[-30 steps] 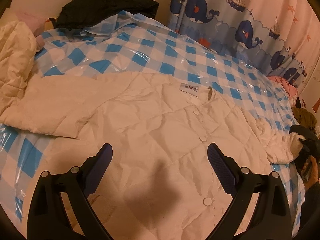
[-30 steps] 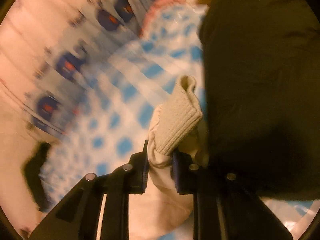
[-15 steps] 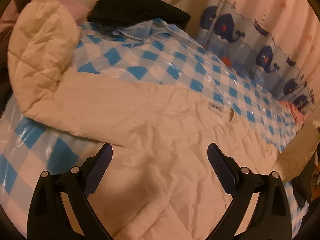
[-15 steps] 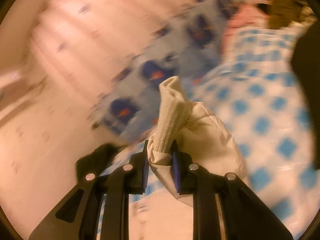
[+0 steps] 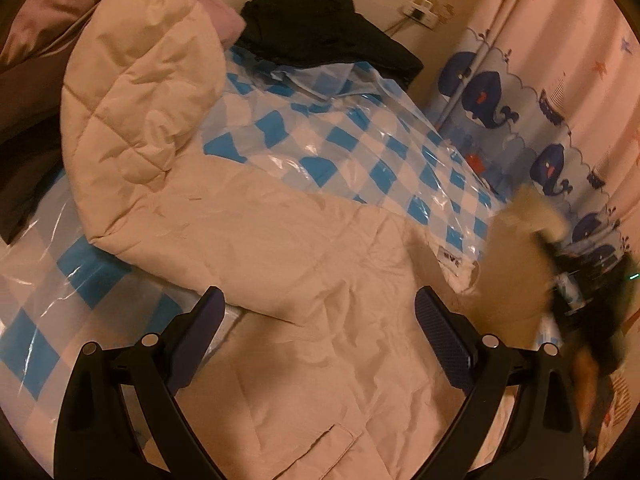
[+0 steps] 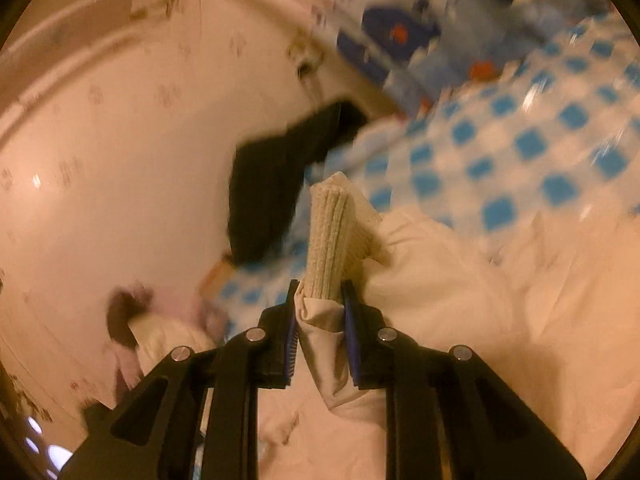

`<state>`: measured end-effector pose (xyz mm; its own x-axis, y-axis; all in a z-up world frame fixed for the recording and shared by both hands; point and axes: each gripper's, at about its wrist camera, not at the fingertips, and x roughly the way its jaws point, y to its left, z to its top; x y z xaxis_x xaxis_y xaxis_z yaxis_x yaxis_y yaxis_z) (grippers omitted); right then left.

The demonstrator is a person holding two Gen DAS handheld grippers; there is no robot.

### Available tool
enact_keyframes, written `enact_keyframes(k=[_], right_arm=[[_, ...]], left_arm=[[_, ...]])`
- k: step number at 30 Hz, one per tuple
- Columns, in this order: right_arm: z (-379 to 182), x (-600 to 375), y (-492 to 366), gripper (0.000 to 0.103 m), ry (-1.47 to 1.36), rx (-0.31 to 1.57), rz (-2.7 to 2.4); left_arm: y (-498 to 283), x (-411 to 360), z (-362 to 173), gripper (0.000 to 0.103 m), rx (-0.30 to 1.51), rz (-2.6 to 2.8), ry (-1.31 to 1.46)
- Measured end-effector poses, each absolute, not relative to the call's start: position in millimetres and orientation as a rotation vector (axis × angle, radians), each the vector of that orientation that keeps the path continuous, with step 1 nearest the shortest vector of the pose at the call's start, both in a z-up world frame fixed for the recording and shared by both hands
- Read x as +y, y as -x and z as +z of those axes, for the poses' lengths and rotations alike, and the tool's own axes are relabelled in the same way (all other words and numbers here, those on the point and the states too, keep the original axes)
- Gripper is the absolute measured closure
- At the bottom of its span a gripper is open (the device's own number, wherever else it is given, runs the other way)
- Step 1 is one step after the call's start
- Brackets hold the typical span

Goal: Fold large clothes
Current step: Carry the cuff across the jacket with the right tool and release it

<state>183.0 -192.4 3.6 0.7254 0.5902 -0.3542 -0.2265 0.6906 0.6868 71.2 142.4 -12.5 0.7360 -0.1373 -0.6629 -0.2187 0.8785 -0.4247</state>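
Observation:
A cream quilted jacket (image 5: 304, 288) lies spread on a blue-and-white checked plastic sheet (image 5: 360, 140). Its left sleeve (image 5: 140, 112) is bent up at the far left. My left gripper (image 5: 316, 312) is open and empty, hovering just above the jacket's body. My right gripper (image 6: 320, 312) is shut on the ribbed cuff (image 6: 332, 236) of the right sleeve and holds it lifted over the jacket. In the left wrist view the lifted sleeve (image 5: 516, 264) and the right gripper appear blurred at the right.
A black garment (image 5: 324, 28) lies at the sheet's far edge near a wall socket (image 5: 424, 12). A whale-print curtain (image 5: 552, 128) hangs along the right side. A pink item (image 5: 224, 16) sits behind the bent sleeve.
My right gripper has swung the sleeve cuff up and inward over the jacket. My left gripper has moved left, still open, bringing the left sleeve into view.

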Motion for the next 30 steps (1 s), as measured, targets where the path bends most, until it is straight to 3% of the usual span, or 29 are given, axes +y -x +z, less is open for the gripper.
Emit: enact_keyframes(k=[6,10,11,15,22,26,30], right_arm=[[-60,-134,-199,0.077,-0.588,0.762,0.500],[-83,-102,-199,0.035,-0.488,0.919,0.574],[-83,-102,-199,0.028,-0.488,0.919,0.574],[-62,-105,-173,0.024,-0.429,0.953,0.624],[-21,-275,-120,0.015,-0.608,0.672,0.288],[-35,-366,-106,0.015,-0.618,0.702,0.005],[-47,-398,-111,0.015,-0.513,0.784,-0.069]], left_arm=[[-73,146,-14,0.011,0.755,0.040,0.530],[-74,143,-15,0.011,0.766,0.022,0.525],[-74,142,-16,0.011,0.771,0.019,0.523],[-76,139,-19,0.011,0.789,0.015,0.511],[-84,137,-28,0.011,0.824,0.023,0.523],[-97,123,-18,0.011,0.808,-0.008,0.487],[-144,77,-1,0.011,0.784,-0.079,0.344]])
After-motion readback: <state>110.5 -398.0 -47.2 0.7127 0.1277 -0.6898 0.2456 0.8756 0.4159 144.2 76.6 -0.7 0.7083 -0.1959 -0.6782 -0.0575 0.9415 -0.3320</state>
